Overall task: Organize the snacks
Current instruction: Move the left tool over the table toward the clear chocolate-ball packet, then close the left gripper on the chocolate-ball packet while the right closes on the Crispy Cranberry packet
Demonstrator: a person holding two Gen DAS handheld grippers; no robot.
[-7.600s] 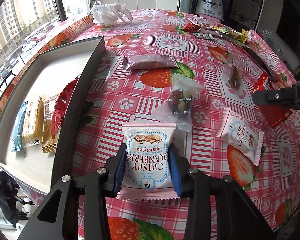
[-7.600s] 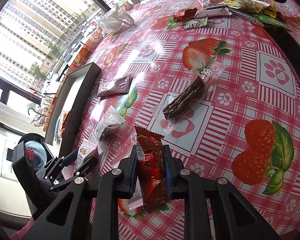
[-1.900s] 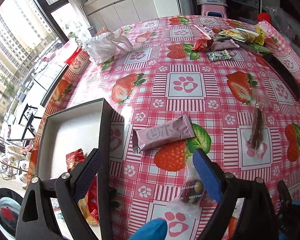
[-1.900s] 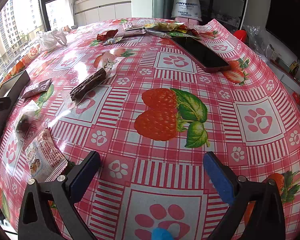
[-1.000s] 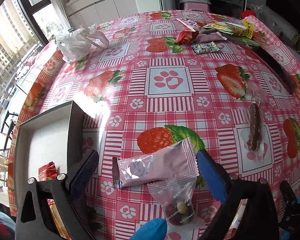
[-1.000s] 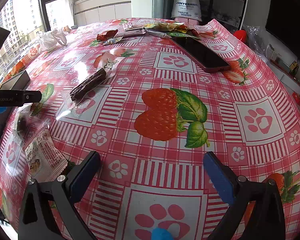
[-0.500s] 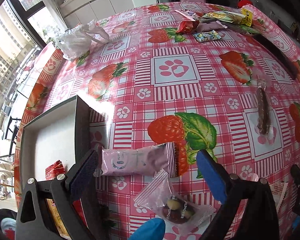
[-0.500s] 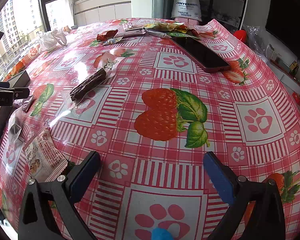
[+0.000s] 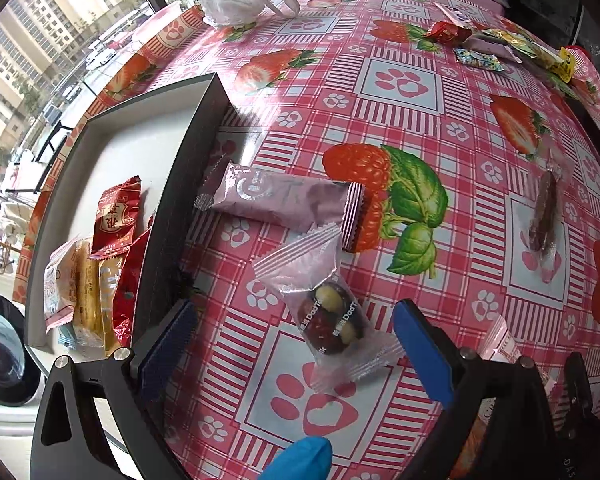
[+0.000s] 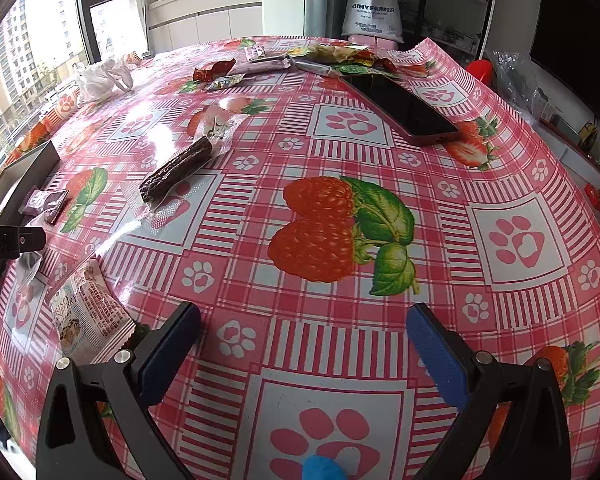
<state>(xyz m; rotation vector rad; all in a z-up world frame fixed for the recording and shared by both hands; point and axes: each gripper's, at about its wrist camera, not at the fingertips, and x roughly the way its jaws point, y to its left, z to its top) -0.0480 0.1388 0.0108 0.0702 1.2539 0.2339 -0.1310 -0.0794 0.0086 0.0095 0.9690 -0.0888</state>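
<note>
The left tool (image 9: 296, 344) was held wide apart and empty, low over the table (image 9: 400, 80), with the clear date packet (image 9: 328, 312) framed between its pads, apparently so that it could be taken next. The pink bar (image 9: 276, 200) lay just beside the tray (image 9: 180, 184), where several snacks were already gathered. The right tool (image 10: 304, 344) was likewise spread and empty, parked over bare cloth, the cranberry packet (image 10: 88, 312) near its left pad.
</note>
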